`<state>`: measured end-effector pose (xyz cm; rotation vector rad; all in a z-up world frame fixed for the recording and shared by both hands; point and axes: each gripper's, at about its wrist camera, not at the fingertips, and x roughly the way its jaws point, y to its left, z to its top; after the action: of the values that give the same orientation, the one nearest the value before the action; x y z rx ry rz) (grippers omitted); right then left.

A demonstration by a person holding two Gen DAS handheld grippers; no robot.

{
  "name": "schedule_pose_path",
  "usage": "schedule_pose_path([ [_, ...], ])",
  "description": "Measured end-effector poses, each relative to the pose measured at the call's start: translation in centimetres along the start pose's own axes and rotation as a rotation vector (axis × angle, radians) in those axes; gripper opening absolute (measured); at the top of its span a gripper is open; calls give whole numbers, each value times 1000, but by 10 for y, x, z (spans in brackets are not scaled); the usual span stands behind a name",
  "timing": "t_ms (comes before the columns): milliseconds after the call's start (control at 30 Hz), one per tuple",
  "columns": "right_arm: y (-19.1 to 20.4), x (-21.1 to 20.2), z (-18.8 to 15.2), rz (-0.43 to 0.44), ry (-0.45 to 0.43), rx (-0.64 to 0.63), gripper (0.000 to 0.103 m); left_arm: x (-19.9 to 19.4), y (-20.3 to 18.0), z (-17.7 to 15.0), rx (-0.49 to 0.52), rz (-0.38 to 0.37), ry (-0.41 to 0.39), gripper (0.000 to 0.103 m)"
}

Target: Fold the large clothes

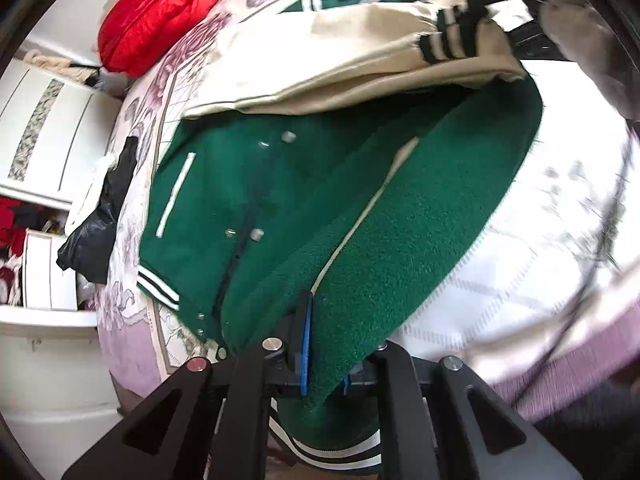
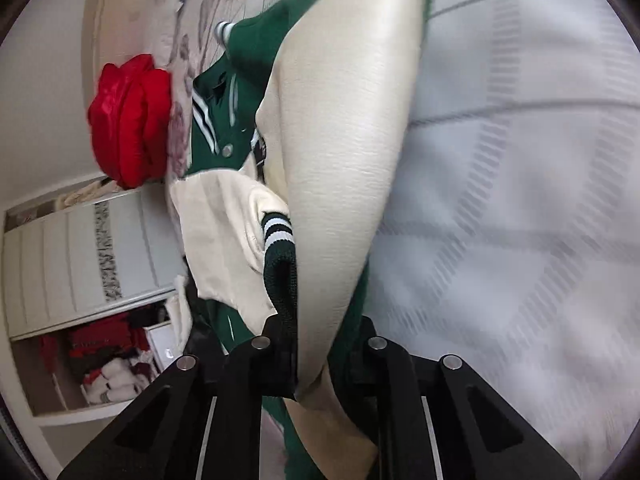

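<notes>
The green varsity jacket (image 1: 248, 200) lies on the patterned bed cover (image 1: 520, 248), with one side lifted off it. The left gripper (image 1: 324, 344) is clamped on the green hem edge, and the right gripper (image 2: 316, 356) is closed on the cream sleeve (image 2: 344, 128) together with its striped cuff (image 2: 276, 236) and some green cloth behind (how many layers, I cannot tell). The fabric is thick and heavy, so I think it may slip from the narrow pads when carried across. The sleeve could also bunch inside the fold, because both hands pull at different angles.
</notes>
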<state>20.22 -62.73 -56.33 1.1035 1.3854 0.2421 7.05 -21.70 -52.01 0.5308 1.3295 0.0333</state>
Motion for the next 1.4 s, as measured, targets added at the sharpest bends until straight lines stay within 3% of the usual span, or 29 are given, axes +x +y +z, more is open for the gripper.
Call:
schedule_pose_path([
  [100,9,-55,-39,-129,20,-24,15,-38,12,-26,46,-80,26,8],
  [200,21,-98,-65,-232,66,9,15,-68,26,-31,34,-157,29,8],
  [300,50,-118,-67,-258,71,27,15,-82,51,-17,-10,-210,9,8],
  [400,93,-108,-55,-245,55,-11,15,-66,91,10,-90,-252,-2,8],
  [600,189,-7,-7,-301,16,-84,15,22,175,56,-246,-278,27,10],
  [767,220,117,38,-396,62,-79,19,139,225,77,-342,-397,170,17],
  [867,224,159,51,-408,100,-86,53,181,249,81,-383,-513,205,20],
  [933,229,161,49,-368,91,-91,68,185,262,84,-405,-566,182,32],
  [1000,235,155,37,-302,91,-115,70,181,283,84,-439,-602,136,84],
  [1033,236,149,29,-278,93,-124,70,177,295,83,-469,-625,115,91],
  [1100,234,131,6,-257,85,-139,71,169,317,76,-528,-677,89,92],
  [1233,203,96,-61,-271,60,-106,78,158,332,57,-524,-632,91,92],
  [1333,165,89,-110,-336,55,-76,78,176,320,35,-471,-562,170,92],
  [1400,138,91,-134,-380,59,-45,78,204,309,19,-456,-434,238,92],
])
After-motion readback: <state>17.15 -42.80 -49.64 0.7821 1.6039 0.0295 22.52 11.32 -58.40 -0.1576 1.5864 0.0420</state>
